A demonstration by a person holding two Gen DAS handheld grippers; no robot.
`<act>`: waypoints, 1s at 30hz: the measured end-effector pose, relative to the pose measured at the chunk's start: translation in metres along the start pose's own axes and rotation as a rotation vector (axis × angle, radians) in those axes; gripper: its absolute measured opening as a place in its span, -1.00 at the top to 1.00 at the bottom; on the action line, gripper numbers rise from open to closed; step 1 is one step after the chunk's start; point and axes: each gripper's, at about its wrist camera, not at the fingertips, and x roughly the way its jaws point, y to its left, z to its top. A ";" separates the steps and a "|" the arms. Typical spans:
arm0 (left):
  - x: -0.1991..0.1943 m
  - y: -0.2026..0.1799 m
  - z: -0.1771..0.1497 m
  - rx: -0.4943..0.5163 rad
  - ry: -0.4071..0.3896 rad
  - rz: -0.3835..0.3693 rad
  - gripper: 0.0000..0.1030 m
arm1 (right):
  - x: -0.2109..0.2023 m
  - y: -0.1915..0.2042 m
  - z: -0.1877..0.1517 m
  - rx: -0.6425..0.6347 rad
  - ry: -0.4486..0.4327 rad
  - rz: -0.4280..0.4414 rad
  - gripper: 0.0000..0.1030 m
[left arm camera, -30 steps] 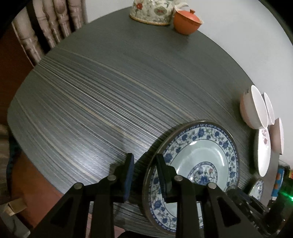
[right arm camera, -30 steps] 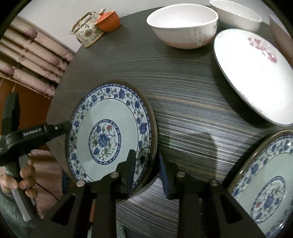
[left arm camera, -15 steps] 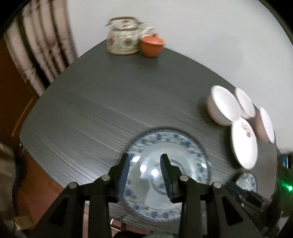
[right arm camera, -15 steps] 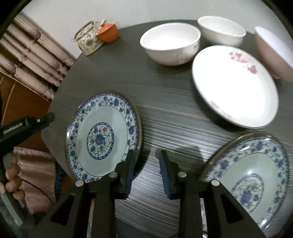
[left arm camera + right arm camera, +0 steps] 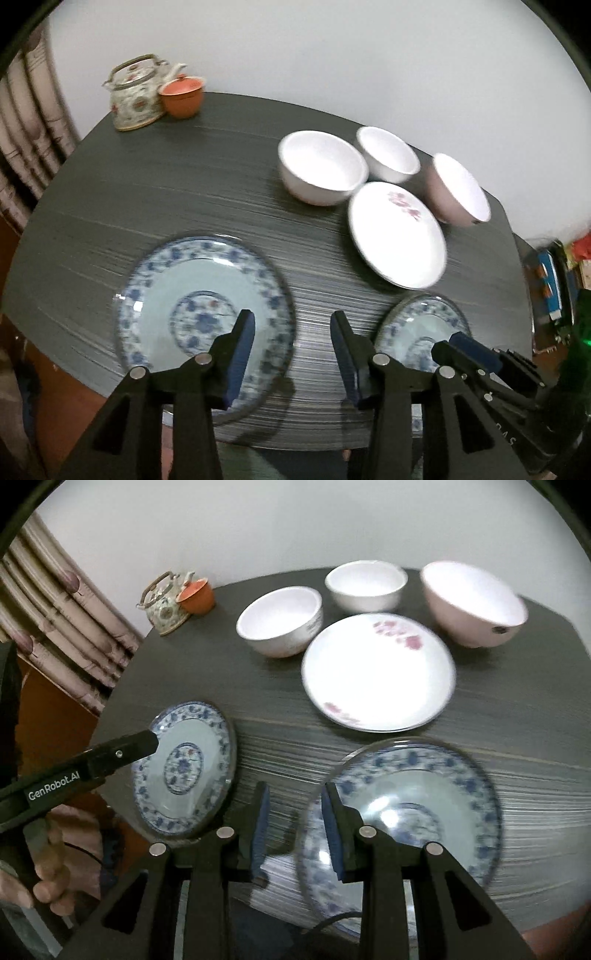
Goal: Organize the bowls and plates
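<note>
Left wrist view: the left gripper (image 5: 291, 334) is hovering wide open, empty, above the table (image 5: 184, 192); a blue-patterned plate (image 5: 201, 314) is lying at seven o'clock, white bowls (image 5: 321, 166) at one o'clock.

Right wrist view: the right gripper (image 5: 293, 812) is hovering narrowly parted, empty; a second blue plate (image 5: 424, 805) is sitting at four o'clock, a teapot (image 5: 164, 607) at eleven.

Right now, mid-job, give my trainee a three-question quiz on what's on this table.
1. True or false: the left gripper is shut on the left blue-patterned plate.
2. How many bowls stand on the table?
A) two B) three C) four
3. Fill in: the orange cup sits next to the ____.

Key:
1. False. Its jaws are open and hold nothing.
2. B: the left white bowl, the small white bowl and the pink bowl.
3. Teapot.
</note>
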 end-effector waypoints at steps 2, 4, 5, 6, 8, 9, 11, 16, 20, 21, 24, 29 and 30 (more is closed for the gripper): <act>0.001 -0.013 -0.003 0.011 0.004 -0.024 0.14 | -0.009 -0.009 -0.003 0.003 -0.020 -0.024 0.41; 0.001 -0.022 -0.008 0.019 0.000 -0.036 0.13 | -0.019 -0.021 -0.008 0.014 -0.027 -0.030 0.41; 0.001 -0.026 -0.009 0.030 -0.003 -0.040 0.13 | -0.022 -0.025 -0.010 0.022 -0.032 -0.037 0.41; 0.001 -0.033 -0.013 0.042 -0.008 -0.040 0.13 | -0.025 -0.030 -0.012 0.027 -0.038 -0.047 0.41; 0.005 -0.044 -0.018 0.066 -0.003 -0.038 0.13 | -0.028 -0.039 -0.017 0.039 -0.040 -0.077 0.41; 0.006 -0.047 -0.021 0.071 0.001 -0.039 0.13 | -0.029 -0.042 -0.019 0.045 -0.042 -0.087 0.41; 0.008 -0.052 -0.024 0.078 0.009 -0.043 0.13 | -0.033 -0.052 -0.023 0.072 -0.043 -0.098 0.41; 0.018 -0.066 -0.035 0.101 0.034 -0.060 0.13 | -0.047 -0.073 -0.037 0.112 -0.053 -0.117 0.41; 0.023 -0.072 -0.042 0.107 0.036 -0.057 0.13 | -0.054 -0.084 -0.043 0.121 -0.067 -0.152 0.41; 0.024 -0.073 -0.044 0.106 0.037 -0.055 0.13 | -0.056 -0.087 -0.045 0.122 -0.076 -0.170 0.41; 0.028 -0.075 -0.049 0.108 0.044 -0.067 0.13 | -0.060 -0.093 -0.050 0.125 -0.094 -0.202 0.41; 0.034 -0.080 -0.058 0.124 0.048 -0.068 0.04 | -0.060 -0.105 -0.059 0.157 -0.091 -0.194 0.38; 0.035 -0.081 -0.060 0.124 0.050 -0.072 0.03 | -0.060 -0.108 -0.060 0.163 -0.090 -0.185 0.38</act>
